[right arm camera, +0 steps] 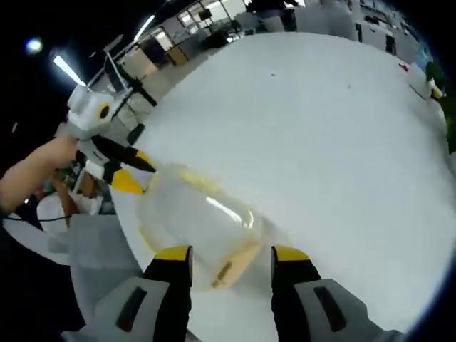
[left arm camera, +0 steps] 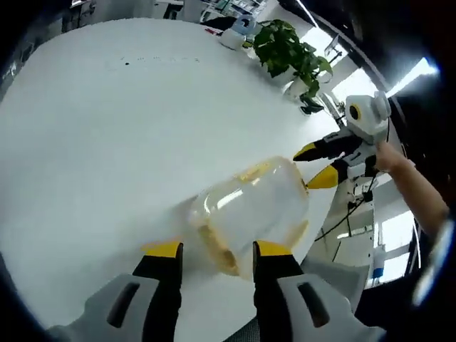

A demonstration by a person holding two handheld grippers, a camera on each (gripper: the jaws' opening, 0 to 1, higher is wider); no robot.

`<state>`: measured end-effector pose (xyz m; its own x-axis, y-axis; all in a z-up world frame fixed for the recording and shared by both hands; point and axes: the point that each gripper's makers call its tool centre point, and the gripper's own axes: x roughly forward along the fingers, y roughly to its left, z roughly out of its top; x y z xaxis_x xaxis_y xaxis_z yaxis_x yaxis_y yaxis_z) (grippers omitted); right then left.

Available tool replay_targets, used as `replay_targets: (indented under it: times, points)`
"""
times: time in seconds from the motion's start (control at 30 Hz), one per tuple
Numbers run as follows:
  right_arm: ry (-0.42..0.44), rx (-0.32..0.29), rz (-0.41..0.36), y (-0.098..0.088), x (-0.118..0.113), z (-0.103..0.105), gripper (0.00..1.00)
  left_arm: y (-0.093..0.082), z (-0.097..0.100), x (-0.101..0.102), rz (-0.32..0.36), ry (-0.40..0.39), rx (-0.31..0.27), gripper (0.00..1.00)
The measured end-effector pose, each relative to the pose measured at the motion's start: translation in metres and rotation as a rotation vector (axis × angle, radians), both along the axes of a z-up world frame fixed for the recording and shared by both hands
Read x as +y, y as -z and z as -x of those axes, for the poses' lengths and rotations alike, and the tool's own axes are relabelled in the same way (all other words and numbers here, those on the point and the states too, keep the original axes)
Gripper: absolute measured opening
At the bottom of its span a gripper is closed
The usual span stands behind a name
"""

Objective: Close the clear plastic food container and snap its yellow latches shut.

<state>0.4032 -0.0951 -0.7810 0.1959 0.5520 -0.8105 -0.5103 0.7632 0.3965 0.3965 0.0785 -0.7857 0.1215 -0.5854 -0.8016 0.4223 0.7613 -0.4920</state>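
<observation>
Left gripper view, potted plant (left arm camera: 291, 51) behind container (left arm camera: 249, 214), both grippers' jaws spread.

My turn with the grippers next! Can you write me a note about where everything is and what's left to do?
Left gripper: open, empty, jaws standing just short of the container.
Right gripper: open, empty, at the container's opposite side.
The container sits near the edge of the white table. A yellow latch shows on the side by the right gripper.
Done: both grippers are in place; I cannot tell whether the lid is seated.
Left: press the lid down, then snap the latches.
</observation>
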Motion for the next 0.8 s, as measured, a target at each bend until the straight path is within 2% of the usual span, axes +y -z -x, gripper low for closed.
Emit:
replay_targets:
  times: [0.07,0.13,0.2,0.27,0.4,0.5,0.63,0.8]
  points:
    - [0.026,0.027,0.001,0.001,0.000,0.003,0.41,0.000,0.002,-0.001,0.017,-0.060,0.042,0.36]
    - [0.040,0.049,0.002,0.005,0.000,0.006,0.40,0.004,0.005,0.002,-0.001,-0.119,0.098,0.33]
    - [0.057,0.080,-0.015,0.006,0.002,0.012,0.38,0.007,0.007,0.002,-0.006,-0.120,0.110,0.32]
    - [0.092,0.070,-0.030,0.005,0.002,0.009,0.37,0.008,0.010,-0.001,-0.003,-0.119,0.115,0.30]
    - [0.118,0.090,-0.029,0.009,0.000,0.009,0.36,0.009,0.012,-0.003,0.006,-0.144,0.135,0.30]
    - [0.095,0.089,-0.002,0.013,-0.002,0.012,0.33,0.013,0.012,-0.004,-0.003,-0.141,0.129,0.31]
    - [0.088,0.100,-0.014,0.014,0.005,0.016,0.31,0.012,0.013,-0.007,0.009,-0.149,0.136,0.31]
    - [0.095,0.105,-0.026,0.015,0.008,0.013,0.30,0.011,0.015,-0.011,0.052,-0.190,0.186,0.26]
